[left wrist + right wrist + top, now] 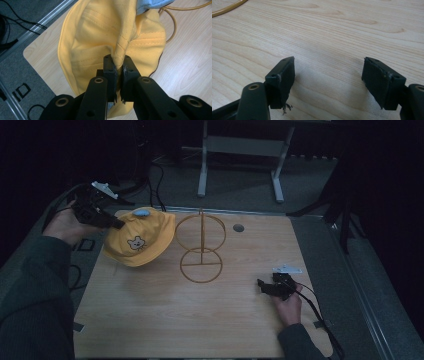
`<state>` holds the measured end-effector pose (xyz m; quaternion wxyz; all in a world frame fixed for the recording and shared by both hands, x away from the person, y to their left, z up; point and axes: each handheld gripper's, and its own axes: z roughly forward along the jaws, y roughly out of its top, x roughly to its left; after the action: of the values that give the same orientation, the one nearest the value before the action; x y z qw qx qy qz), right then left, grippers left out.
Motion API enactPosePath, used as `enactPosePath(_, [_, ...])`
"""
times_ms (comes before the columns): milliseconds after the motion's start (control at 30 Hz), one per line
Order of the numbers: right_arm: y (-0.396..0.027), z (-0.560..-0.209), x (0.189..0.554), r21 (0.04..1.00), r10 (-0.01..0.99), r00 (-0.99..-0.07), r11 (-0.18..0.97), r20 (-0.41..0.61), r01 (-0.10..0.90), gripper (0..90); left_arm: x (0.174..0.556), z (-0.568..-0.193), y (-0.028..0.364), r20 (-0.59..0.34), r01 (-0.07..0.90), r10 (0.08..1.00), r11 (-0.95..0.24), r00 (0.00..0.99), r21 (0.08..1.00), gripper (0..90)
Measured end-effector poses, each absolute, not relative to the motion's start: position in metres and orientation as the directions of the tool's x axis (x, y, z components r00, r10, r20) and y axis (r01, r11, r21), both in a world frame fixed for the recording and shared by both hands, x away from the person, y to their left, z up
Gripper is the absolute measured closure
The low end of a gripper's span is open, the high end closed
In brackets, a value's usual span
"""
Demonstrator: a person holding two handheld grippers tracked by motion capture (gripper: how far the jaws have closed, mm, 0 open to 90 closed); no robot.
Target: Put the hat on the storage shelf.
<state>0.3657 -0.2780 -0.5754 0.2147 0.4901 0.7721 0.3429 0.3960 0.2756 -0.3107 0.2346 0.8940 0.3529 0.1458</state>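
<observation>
Fabric of the yellow hat [100, 37] was pinched tight in the left gripper [119, 67], near the table [165, 320] corner. Right gripper [328, 75] sat released over bare wood. Floor letters read "ID".

Hat [100, 37] crown cut off above

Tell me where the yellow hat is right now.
In the high view the hat hangs at the table's far left, pinched in the left gripper, just left of the wire stand.
</observation>
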Motion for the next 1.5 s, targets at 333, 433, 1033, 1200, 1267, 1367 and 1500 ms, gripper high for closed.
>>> enactPosePath(333, [-0.278, -0.575, 0.366, 0.740, 0.904, -0.427, 0.284, 0.005, 0.610, 26.5, 0.394, -0.303, 0.276, 0.096, 0.550, 0.689, -0.648, 0.719, 0.527, 84.6])
enactPosePath(433, [-0.278, -0.575, 0.366, 0.740, 0.904, -0.427, 0.284, 0.005, 0.610, 26.5, 0.394, -0.302, 0.276, 0.094, 0.550, 0.691, -0.643, 0.717, 0.533, 84.6])
enactPosePath(1033, [-0.278, -0.575, 0.366, 0.740, 0.904, -0.427, 0.284, 0.005, 0.610, 26.5, 0.390, -0.291, 0.277, 0.086, 0.525, 0.679, -0.636, 0.729, 0.566, 84.6])
enactPosePath(1200, [-0.278, -0.575, 0.366, 0.740, 0.904, -0.427, 0.284, 0.005, 0.610, 26.5, 0.389, -0.288, 0.275, 0.088, 0.517, 0.673, -0.638, 0.734, 0.570, 84.7])
enactPosePath(1267, [-0.278, -0.575, 0.366, 0.739, 0.904, -0.427, 0.283, 0.006, 0.611, 26.5, 0.389, -0.286, 0.275, 0.095, 0.508, 0.666, -0.646, 0.740, 0.569, 84.6])
enactPosePath(1367, [-0.278, -0.575, 0.366, 0.739, 0.904, -0.427, 0.284, 0.006, 0.611, 26.5, 0.388, -0.284, 0.274, 0.095, 0.504, 0.666, -0.642, 0.739, 0.578, 84.6])
enactPosePath(1500, [-0.278, -0.575, 0.366, 0.739, 0.904, -0.427, 0.283, 0.006, 0.611, 26.5, 0.387, -0.280, 0.272, 0.095, 0.498, 0.663, -0.642, 0.743, 0.583, 84.6])
